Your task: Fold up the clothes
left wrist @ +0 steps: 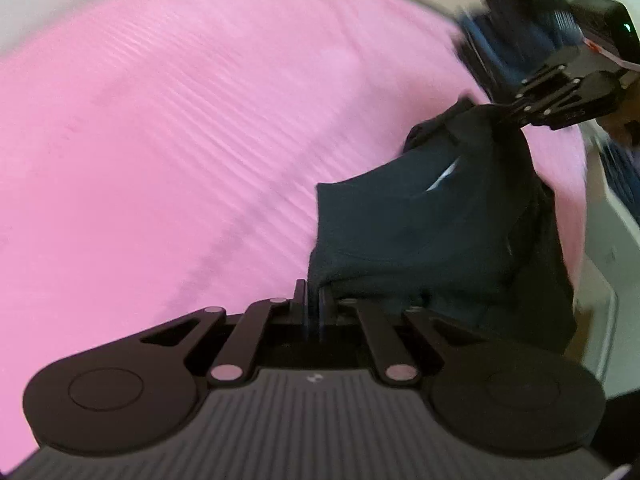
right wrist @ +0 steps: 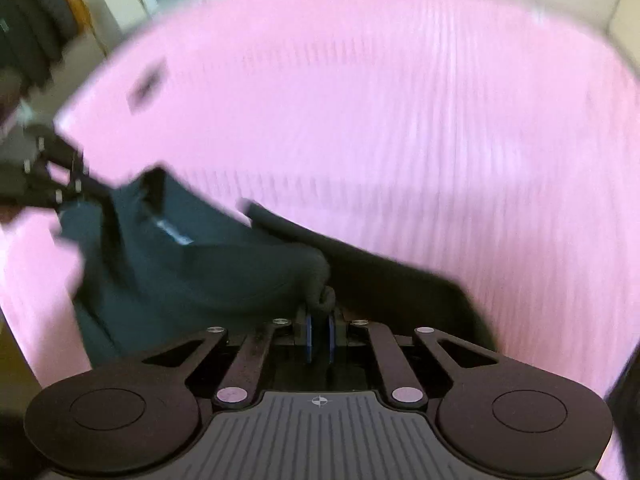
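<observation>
Stretching between the two grippers, a dark navy knit garment [left wrist: 432,232] was held above a pink ribbed sheet [left wrist: 180,120]. The left gripper [left wrist: 314,300] was pinched onto a thick hem at six o'clock; the right gripper [right wrist: 319,320] was clamped on a bunched fold. Only the left view showed striped cloth [left wrist: 500,32] at one o'clock; only the right view showed hanging clothes [right wrist: 32,28] at ten o'clock.

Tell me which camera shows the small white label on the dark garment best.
The left wrist view: the white label reads sharp against the dark teal garment. In the right wrist view it is motion-blurred and bluish.
</observation>
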### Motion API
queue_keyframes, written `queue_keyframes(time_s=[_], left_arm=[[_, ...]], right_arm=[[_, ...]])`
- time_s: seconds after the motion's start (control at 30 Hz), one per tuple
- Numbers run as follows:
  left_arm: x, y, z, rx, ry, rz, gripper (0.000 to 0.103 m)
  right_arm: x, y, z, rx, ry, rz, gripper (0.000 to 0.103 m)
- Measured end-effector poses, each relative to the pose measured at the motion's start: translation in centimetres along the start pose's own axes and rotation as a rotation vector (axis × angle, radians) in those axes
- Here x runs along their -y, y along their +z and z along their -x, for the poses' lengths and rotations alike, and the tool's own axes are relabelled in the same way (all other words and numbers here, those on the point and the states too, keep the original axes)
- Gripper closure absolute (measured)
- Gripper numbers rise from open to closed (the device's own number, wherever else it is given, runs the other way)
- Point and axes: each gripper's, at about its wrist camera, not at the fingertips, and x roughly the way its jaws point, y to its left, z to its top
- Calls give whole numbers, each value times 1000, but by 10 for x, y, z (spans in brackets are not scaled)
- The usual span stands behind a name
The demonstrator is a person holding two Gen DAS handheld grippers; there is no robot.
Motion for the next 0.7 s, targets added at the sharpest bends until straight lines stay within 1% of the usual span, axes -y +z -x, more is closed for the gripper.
queue_keyframes(time_s=[0.07,0.1,0.17,0.2,0.23,0.27,0.3,0.33,0.37,0.4,0.43,0.47,0.5,0.53,0.57,0.63,0.7], left_arm=[[-23,15,36,55,71,36,100],[-35,23,44,76,109,46,100],[-62,40,48,113,212,64,98],[-75,48,43,118,275,80,92],[-89,54,36,115,339,101,87],[-103,58,26,96,391,126,82],[-112,57,19,79,424,147,70],[-118,49,15,66,442,165,63],[-120,36,13,56,438,179,61],[-121,23,11,46,434,193,57],[-121,7,8,27,426,205,53],[-118,-15,5,-5,414,214,45],[-116,-36,1,-38,401,224,41],[-113,-58,-3,-74,392,231,41],[-111,-80,-8,-118,391,233,41],[-107,-126,-18,-220,391,248,41],[-104,-160,-25,-277,389,225,40]], right_arm=[[-3,42,7,91,4,39,97],[-5,62,6,135,5,60,97],[-6,96,-13,219,-4,106,96],[-7,110,-27,267,-18,122,75],[-8,120,-39,301,-38,132,30],[-10,124,-49,314,-65,132,12],[-12,128,-60,328,-92,131,6],[-14,128,-67,329,-101,114,6],[-15,121,-69,311,-83,73,6],[-16,112,-70,289,-65,40,6],[-19,100,-69,261,-46,19,6],[-20,85,-69,229,-37,-2,6],[-20,68,-69,190,-42,-24,6],[-19,48,-69,150,-43,-65,6],[-17,26,-70,106,-37,-134,6],[-14,-12,-69,37,-40,-253,6],[-23,-42,-69,-20,-54,-320,6]])
